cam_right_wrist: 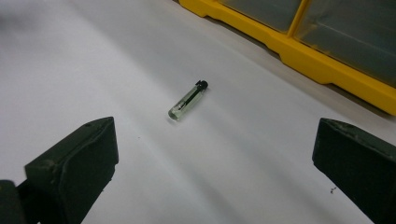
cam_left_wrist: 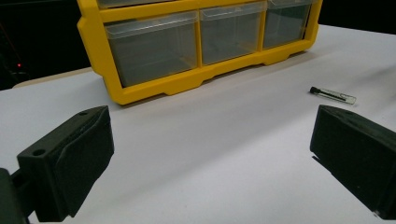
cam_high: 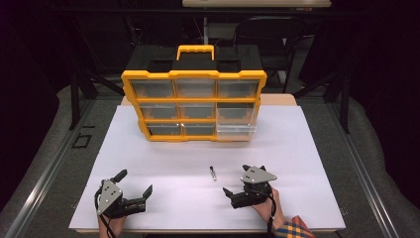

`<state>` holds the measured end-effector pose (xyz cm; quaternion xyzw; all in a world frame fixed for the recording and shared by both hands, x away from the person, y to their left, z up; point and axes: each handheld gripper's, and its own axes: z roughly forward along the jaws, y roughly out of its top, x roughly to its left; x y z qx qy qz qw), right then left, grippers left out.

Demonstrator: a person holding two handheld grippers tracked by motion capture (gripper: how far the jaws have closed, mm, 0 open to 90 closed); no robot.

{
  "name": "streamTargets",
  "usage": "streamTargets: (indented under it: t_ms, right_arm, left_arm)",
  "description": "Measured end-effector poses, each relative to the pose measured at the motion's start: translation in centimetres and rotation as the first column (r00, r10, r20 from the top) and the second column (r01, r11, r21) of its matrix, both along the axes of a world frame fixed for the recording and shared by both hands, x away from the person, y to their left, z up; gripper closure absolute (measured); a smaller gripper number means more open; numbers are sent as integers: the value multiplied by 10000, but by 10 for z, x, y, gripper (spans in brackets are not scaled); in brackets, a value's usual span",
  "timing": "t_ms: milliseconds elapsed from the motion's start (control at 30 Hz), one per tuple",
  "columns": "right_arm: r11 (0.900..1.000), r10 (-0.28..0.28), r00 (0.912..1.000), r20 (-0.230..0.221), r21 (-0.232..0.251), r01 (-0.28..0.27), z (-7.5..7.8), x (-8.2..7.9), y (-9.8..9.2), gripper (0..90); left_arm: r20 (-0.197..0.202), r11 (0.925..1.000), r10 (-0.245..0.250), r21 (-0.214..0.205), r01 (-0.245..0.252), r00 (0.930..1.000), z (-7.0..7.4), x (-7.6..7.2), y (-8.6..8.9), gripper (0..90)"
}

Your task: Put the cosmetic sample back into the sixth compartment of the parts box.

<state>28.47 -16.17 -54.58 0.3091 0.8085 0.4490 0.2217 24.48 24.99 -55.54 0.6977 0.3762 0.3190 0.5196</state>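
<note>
A small clear vial with a black cap lies flat on the white table top, in front of a yellow organizer with clear drawers. My right gripper rests just right of the vial, open and empty, pointing toward it. In the right gripper view the vial lies ahead between the spread jaws of that gripper. My left gripper sits at the near left, open and empty. In the left gripper view, the left gripper faces the organizer, with the vial off to the right.
The organizer's bottom-right drawer stands pulled out a little toward me. A yellow handle tops the case. A dark chair stands behind the table. The table's front edge runs just below both hands.
</note>
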Motion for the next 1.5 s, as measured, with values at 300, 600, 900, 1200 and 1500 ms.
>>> streamTargets:
  t_ms: [300,600,900,1200,1500]
  right_arm:
    - [9999,93,9996,-267,-87,-95,-1,3,8,0]
    - [9995,161,9984,-545,-266,-176,-4,7,19,0]
    - [9990,131,9972,-738,-417,-162,-3,13,31,10]
    - [9986,98,9965,-834,-511,-141,-2,19,44,73]
    - [9976,-424,9930,-1103,-587,361,-4,25,60,184]
  left_arm:
    - [14,10000,41,-33,-41,10000,0,0,0,0]
    - [21,10000,66,-24,-66,10000,0,0,2,0]
    - [17,9999,90,-49,-90,10000,0,-1,2,0]
    - [30,10000,82,-55,-81,10000,1,-1,2,0]
    - [-19,9999,92,-136,-92,10000,0,-1,2,0]
